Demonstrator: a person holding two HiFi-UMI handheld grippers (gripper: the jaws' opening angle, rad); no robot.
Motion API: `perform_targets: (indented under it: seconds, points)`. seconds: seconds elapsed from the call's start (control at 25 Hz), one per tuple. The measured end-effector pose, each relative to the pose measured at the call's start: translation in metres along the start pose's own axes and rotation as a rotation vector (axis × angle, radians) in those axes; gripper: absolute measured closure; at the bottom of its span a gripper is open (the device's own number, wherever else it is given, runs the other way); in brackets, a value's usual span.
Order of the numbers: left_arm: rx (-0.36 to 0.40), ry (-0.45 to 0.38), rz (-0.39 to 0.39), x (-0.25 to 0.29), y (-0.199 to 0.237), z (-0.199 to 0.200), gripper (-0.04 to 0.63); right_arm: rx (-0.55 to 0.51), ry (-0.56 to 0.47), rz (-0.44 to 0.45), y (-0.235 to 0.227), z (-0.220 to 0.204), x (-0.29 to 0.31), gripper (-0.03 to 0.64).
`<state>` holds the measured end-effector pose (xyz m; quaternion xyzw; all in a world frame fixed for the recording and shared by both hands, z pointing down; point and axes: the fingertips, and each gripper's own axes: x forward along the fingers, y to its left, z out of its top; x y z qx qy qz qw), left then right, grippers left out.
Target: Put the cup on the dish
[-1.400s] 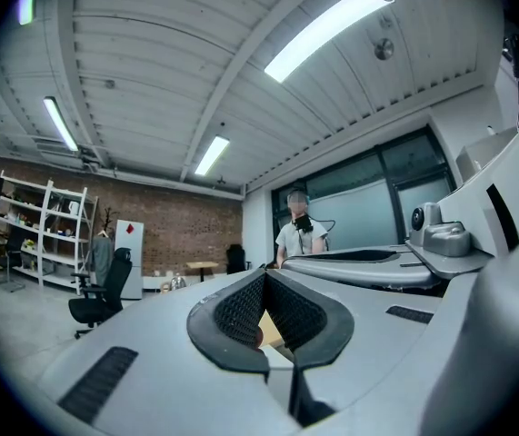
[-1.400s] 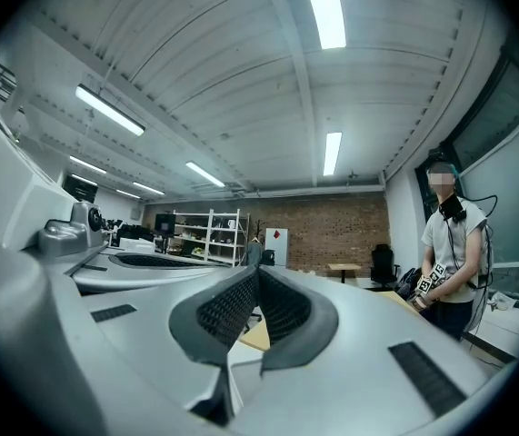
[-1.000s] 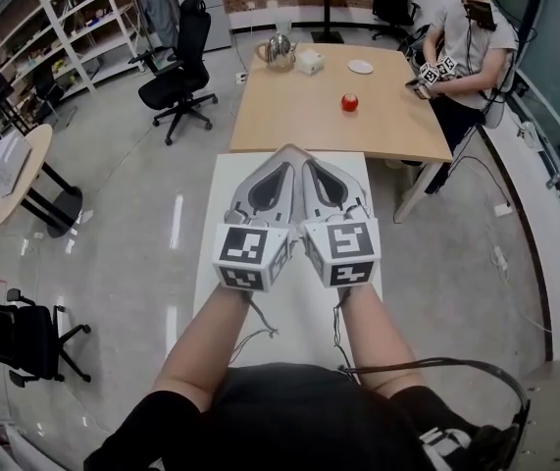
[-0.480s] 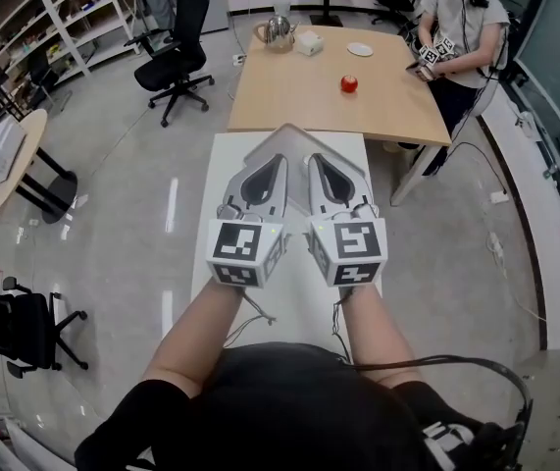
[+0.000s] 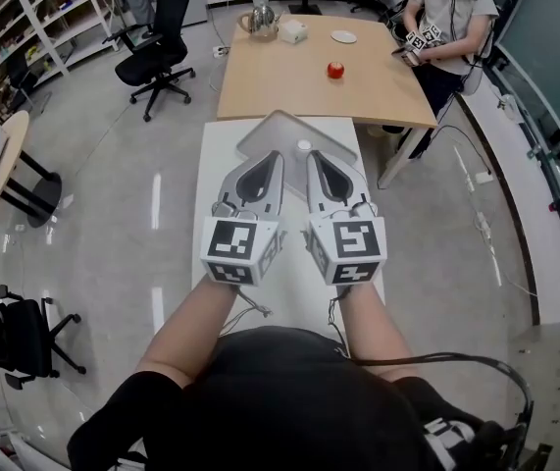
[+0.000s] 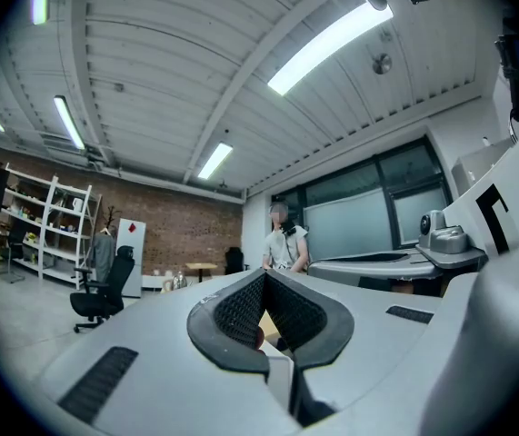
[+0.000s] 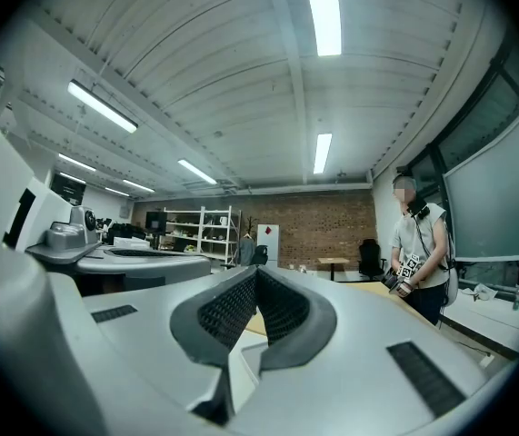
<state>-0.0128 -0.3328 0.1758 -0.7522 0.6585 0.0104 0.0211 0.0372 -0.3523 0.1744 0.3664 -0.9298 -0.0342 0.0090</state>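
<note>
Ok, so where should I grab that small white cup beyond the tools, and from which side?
Likely across its round rim, coming down from above on your near side: the small white cup appears to stand upright just beyond the tip of the right tool, and no handle shows at this size.

I'm seeing grey on the left claw (image 5: 273, 157) and right claw (image 5: 313, 157), black-and-white squares patterning their cubes (image 5: 238, 249), a white table (image 5: 219, 180), red apple (image 5: 335, 70).
</note>
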Motion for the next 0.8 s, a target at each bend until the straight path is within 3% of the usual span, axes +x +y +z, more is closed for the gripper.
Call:
perform_targets:
  seconds: [0.8]
  points:
    - [-0.010, -0.026, -0.060, -0.067, 0.004, 0.003, 0.597, -0.046, -0.028, -0.027, 0.061, 0.009, -0.036, 0.603]
